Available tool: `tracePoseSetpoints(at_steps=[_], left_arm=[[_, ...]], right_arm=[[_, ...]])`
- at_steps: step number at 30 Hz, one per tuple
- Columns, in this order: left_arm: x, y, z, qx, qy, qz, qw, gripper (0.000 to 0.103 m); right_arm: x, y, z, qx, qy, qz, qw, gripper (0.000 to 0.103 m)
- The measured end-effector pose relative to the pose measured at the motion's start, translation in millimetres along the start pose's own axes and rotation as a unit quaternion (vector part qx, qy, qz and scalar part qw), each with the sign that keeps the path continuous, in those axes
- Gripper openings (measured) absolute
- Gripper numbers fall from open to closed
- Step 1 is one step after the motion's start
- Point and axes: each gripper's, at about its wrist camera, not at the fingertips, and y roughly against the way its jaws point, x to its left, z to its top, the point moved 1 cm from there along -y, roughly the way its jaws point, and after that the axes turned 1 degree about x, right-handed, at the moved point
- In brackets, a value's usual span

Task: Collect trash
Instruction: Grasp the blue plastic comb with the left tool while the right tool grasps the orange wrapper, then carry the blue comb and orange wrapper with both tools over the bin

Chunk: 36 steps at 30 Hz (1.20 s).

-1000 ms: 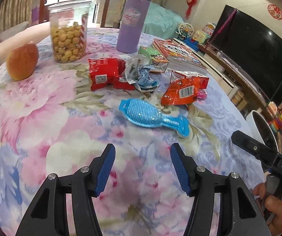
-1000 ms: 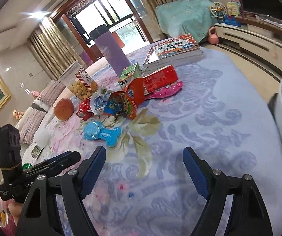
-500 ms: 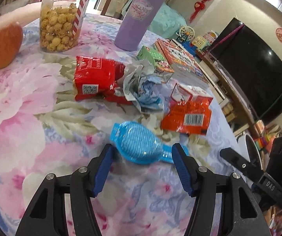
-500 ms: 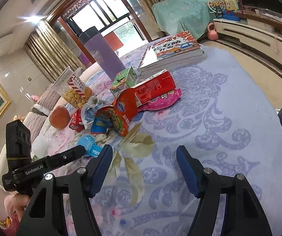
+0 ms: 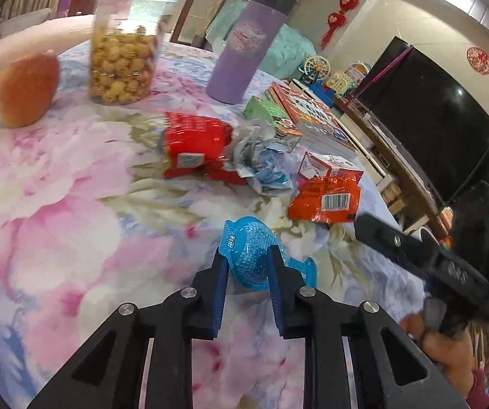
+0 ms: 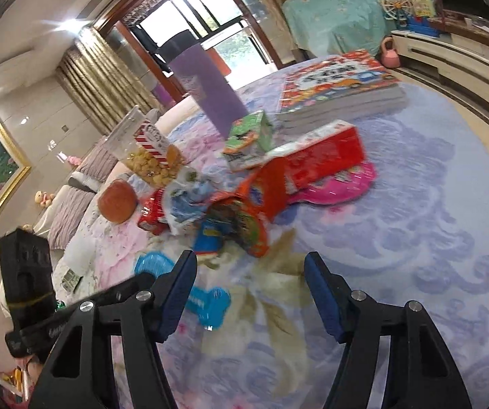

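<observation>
The blue plastic wrapper (image 5: 248,259), light, thin and easily crushed, is being closed on at its wide end by the left tool (image 5: 247,266) near the surface's (image 5: 57,204) near edge; the right tool (image 6: 250,274) is held wide, empty.

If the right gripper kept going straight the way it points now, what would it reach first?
Probably the orange snack wrapper, which lies just ahead of the open right gripper. Only bare tablecloth shows in between, though depth is hard to judge.

The jar (image 5: 123,46) stands behind the wrappers (image 5: 196,145), the apple (image 5: 26,90) to its left.
</observation>
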Motion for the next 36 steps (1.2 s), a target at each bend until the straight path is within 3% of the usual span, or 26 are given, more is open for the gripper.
tracePoseSetpoints(at_steps=[4,8,10,11,12,17,19,20,23,27,30,32,33,34,36], left_arm=[[12,13,-11,0.002,0.007,-0.003,1.0000,0.021],[15,17,-20,0.020,-0.003,-0.008,0.9998,0.022],[13,20,-23,0.033,-0.019,-0.022,0.9990,0.024],[12,20,-24,0.041,-0.028,-0.021,0.9986,0.024],[10,19,-26,0.050,-0.040,-0.017,0.9978,0.025],[-1,23,-32,0.062,-0.089,0.017,0.9940,0.031],[-7,25,-33,0.062,-0.122,0.038,0.9899,0.051],[-11,27,-34,0.057,-0.136,0.049,0.9878,0.053],[-24,28,-36,0.048,-0.215,0.093,0.9710,0.065],[-38,20,-36,0.043,-0.295,0.108,0.9483,0.078],[-41,8,-32,0.061,-0.311,0.105,0.9427,0.078],[-40,4,-28,0.066,-0.307,0.093,0.9447,0.077],[-41,3,-28,0.067,-0.304,0.083,0.9468,0.072],[-41,1,-28,0.069,-0.303,0.078,0.9475,0.061],[-43,-2,-32,0.071,-0.301,0.081,0.9475,0.060]], right_arm=[[13,-8,5,-0.004,0.004,0.015,1.000,0.069],[20,-22,9,-0.002,0.014,0.000,1.000,0.066],[19,-29,11,0.007,0.014,-0.007,1.000,0.050],[18,-31,12,0.009,0.014,-0.011,1.000,0.022],[16,-33,12,0.014,0.015,-0.018,1.000,0.006],[11,-20,2,0.013,0.015,-0.014,1.000,0.005],[9,-10,-3,0.012,0.011,-0.010,1.000,0.004],[7,-5,-6,0.010,0.010,-0.007,1.000,0.004],[3,10,-13,0.007,0.004,-0.003,1.000,0.004],[-2,29,-25,0.003,-0.006,-0.004,1.000,0.004],[-5,39,-32,0.001,-0.012,-0.006,1.000,0.004],[-7,45,-36,-0.002,-0.018,-0.006,1.000,0.004],[-8,50,-39,-0.005,-0.019,-0.008,1.000,0.004],[-9,53,-40,-0.006,-0.020,-0.009,1.000,0.004],[-10,62,-42,-0.011,-0.022,-0.009,1.000,0.004]])
